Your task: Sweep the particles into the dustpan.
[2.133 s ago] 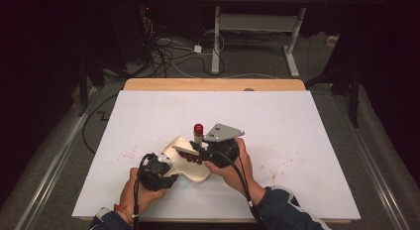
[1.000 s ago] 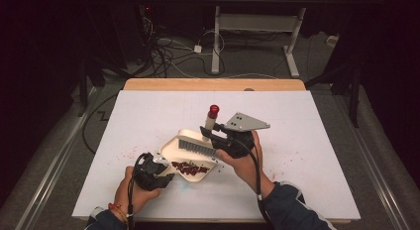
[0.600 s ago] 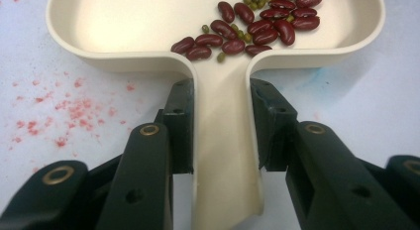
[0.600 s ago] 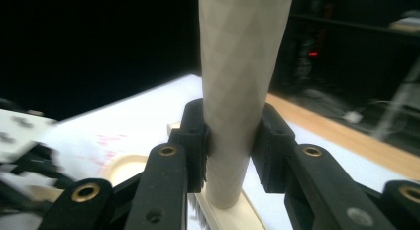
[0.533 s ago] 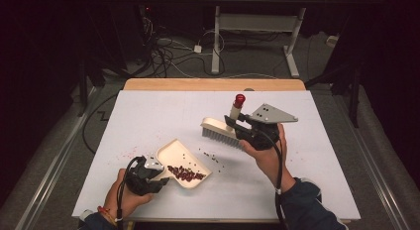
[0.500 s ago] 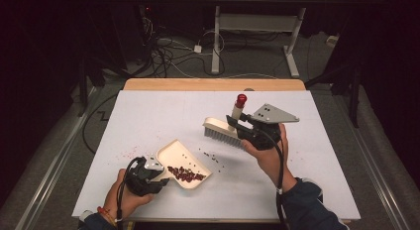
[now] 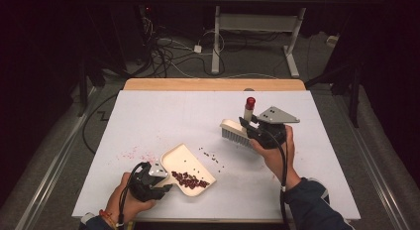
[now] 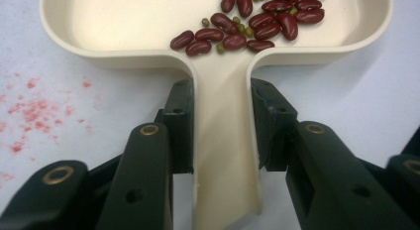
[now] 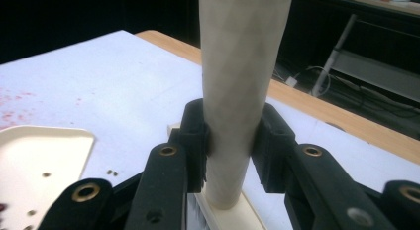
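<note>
Two grippers, both clamped. Left gripper [image 7: 161,182] closed on the flat handle of the dustpan [image 7: 188,170], pads pressing either side of it in the left gripper view [image 8: 225,126]; pan lying flat on the white table [image 7: 148,116], mouth pointing up and away from that tool toward the far right, a heap of red beans [image 7: 189,179] and a few small green ones resting inside near the handle end. Right gripper [image 7: 250,128] shut around the upright handle of the brush [image 7: 235,132], red cap [image 7: 250,101] on top, bristle block stretching leftward from the jaws, long axis roughly across the table.

Loose beans [image 7: 210,155] scattered between the two tools: below and left of the brush head, just beyond the pan's open edge. Probably a sweep toward the pan next, so the brush to be drawn down-left, its length kept crosswise to that path. Right hand clearly the nearer to the strays. Red smudges [image 7: 131,153] lying off to the pan's left side, likely stains rather than anything to sweep.
</note>
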### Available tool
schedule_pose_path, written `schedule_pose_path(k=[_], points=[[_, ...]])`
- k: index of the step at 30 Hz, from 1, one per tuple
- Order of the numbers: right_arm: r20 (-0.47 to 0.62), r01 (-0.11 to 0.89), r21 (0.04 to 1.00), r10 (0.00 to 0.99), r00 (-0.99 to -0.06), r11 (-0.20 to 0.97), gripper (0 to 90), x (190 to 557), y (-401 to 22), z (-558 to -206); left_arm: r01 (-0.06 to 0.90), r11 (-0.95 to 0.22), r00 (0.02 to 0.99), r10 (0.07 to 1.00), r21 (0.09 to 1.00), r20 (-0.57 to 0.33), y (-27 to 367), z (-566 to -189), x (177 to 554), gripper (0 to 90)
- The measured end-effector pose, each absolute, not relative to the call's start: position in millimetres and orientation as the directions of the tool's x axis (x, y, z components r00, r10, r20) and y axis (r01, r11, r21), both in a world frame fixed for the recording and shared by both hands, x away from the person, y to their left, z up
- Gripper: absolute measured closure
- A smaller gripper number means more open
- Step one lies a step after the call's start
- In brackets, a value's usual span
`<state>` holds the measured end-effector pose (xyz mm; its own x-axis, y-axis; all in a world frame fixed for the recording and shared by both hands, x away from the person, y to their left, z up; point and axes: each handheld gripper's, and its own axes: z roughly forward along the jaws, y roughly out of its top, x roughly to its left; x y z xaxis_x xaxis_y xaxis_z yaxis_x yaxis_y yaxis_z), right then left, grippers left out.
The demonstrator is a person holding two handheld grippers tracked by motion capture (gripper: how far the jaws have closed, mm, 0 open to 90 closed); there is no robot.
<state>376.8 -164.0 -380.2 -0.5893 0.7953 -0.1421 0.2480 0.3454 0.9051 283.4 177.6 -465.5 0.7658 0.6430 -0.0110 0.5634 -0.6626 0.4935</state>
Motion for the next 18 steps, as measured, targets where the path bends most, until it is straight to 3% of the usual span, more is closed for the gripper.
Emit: schedule_pose_path(k=[12, 18], points=[[-0.208, 0.246, 0.866, 0.763, -0.612, 0.434, 70.1, 350.5, -128.6, -392.9, 0.599, -0.647, 0.74, 0.672, 0.472, -0.018, 161.4, -468.1, 273.2, 63.9], [-0.16, 0.249, 0.883, 0.756, -0.635, 0.397, 69.7, 334.2, -116.9, -398.0, 0.615, -0.629, 0.728, 0.685, 0.476, -0.035, 156.6, -468.3, 274.6, 63.9]])
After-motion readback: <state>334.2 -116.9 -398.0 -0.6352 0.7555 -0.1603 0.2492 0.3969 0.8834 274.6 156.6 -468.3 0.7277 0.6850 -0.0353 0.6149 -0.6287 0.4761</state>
